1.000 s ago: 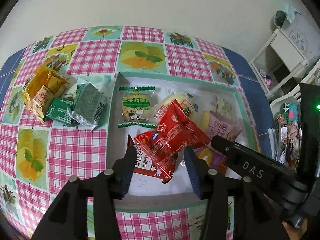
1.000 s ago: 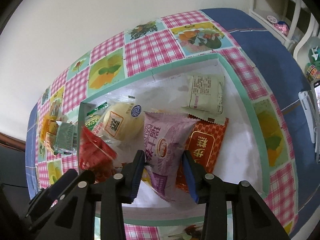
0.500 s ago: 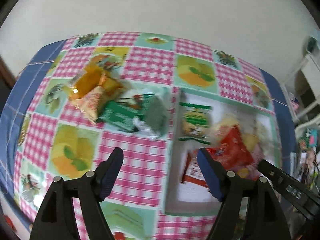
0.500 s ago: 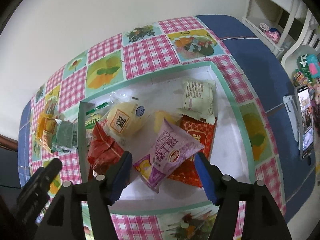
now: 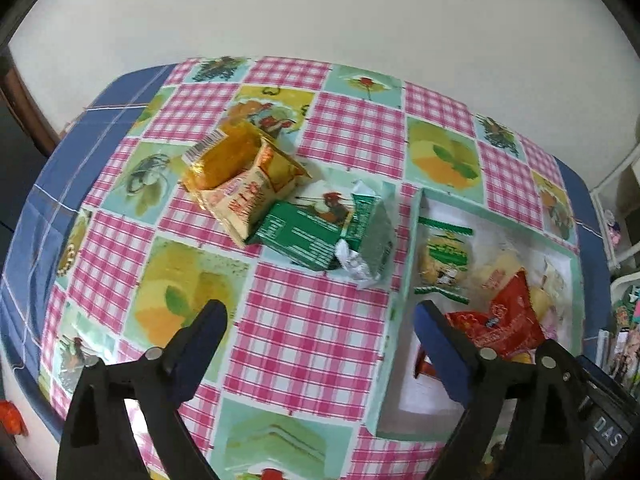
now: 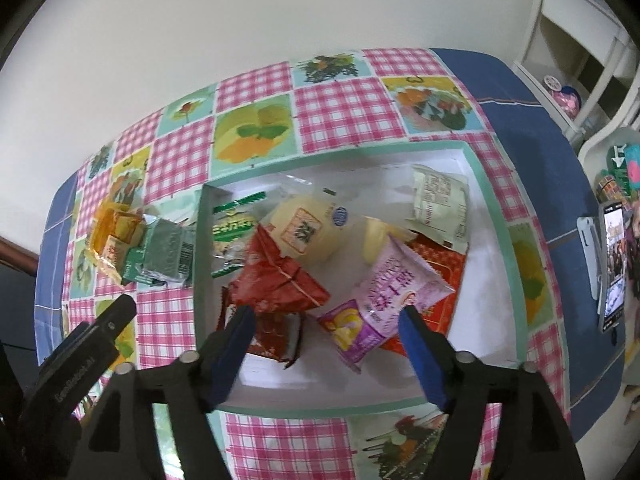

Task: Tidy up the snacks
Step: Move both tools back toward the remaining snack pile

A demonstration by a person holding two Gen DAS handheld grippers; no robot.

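- Both tools have opened wide since a moment ago, and the left tool (image 5: 320, 344) has swung away from the tray to hang over the pink check tabletop (image 5: 304, 340).
- Before, the left tool was at the red packet (image 5: 504, 324), and now that packet lies in the tray, on the right of the left tool.
- Left tool fingers are far apart and hold nothing.
- The right tool (image 6: 326, 344) has its fingers far apart too, and holds nothing.
- It hangs over the near side of the white tray (image 6: 496, 216).
- The purple packet (image 6: 384, 296) was between the right tool's fingers before, and now it lies loose in the tray, just past them.
- In the tray there is also a round yellow bun in a clear bag (image 6: 308, 232), a pale packet (image 6: 440, 204) in the far right corner, and a green and clear packet (image 6: 232, 236) at the left wall.
- An orange-red packet (image 6: 440, 272) lies under the purple one.
- Left of the tray, on the tabletop, sit more snacks in a heap.
- That heap has yellow packets (image 5: 240, 172) on the far left and green packets (image 5: 320, 232) just beside the tray.
- A phone (image 6: 612, 268) lies on the blue cloth at the far right.
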